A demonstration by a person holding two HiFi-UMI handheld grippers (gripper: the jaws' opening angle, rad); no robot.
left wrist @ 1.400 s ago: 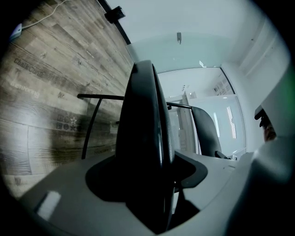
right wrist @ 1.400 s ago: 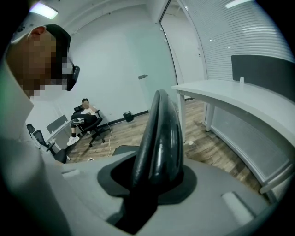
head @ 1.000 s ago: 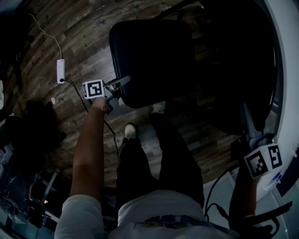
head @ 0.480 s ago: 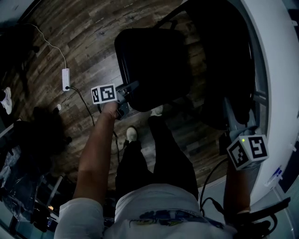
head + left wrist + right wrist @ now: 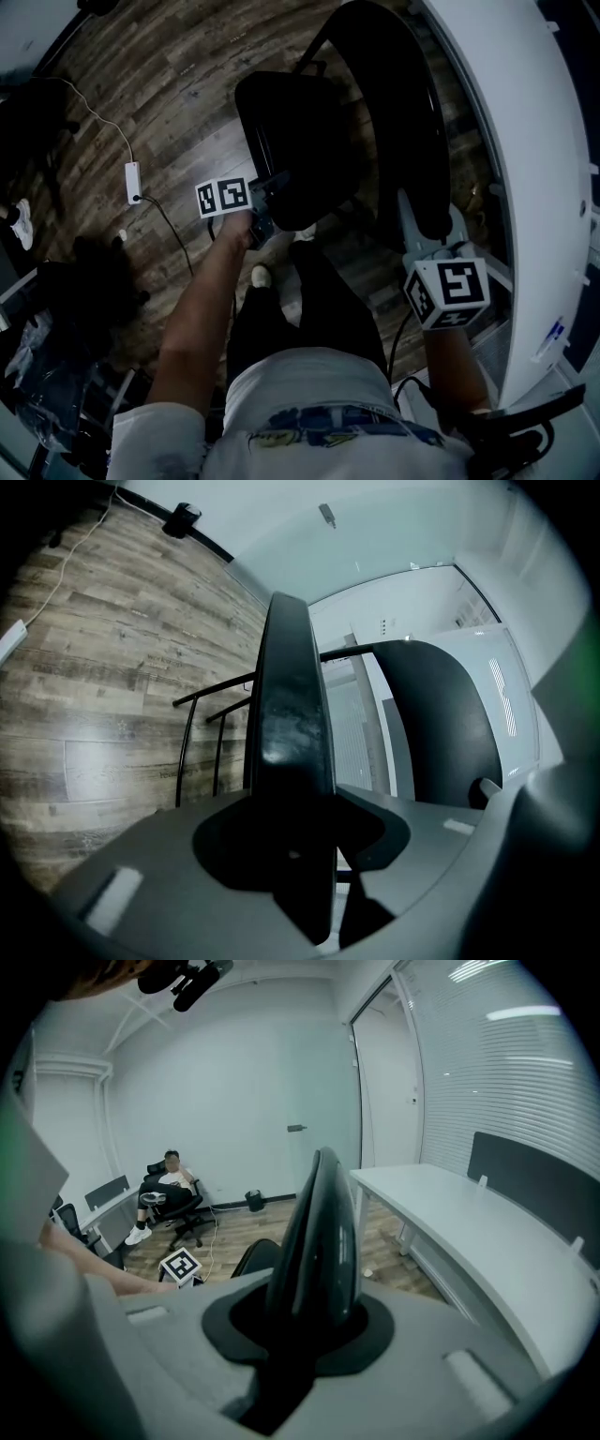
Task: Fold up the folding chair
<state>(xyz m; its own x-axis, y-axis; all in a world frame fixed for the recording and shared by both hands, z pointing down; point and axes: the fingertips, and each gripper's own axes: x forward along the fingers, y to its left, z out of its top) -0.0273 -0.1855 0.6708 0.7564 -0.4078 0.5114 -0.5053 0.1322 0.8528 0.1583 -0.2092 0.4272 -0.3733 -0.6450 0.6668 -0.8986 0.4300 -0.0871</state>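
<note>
The left gripper [image 5: 274, 199] grips the near left edge of the seat [image 5: 300, 131]. Its jaws have just been closing, and the black panel stands edge-on between them, pinched. The right gripper [image 5: 433, 234] holds the top rim of the backrest [image 5: 417, 122], its jaws narrow and clamped on the curved black edge. Both parts belong to the one folding chair [image 5: 291, 696], which stands on the wooden floor [image 5: 178, 75] just ahead of the person's two shoes [image 5: 261, 275]. The seat is tipped up towards the backrest. Two thin black frame tubes [image 5: 183, 752] show to the left of the seat. One white desk [image 5: 525, 141] curves along the right. One white power strip [image 5: 132, 181] lies on the floor to the left. Far across the room, one person [image 5: 169, 1185] sits in an office chair.
</note>
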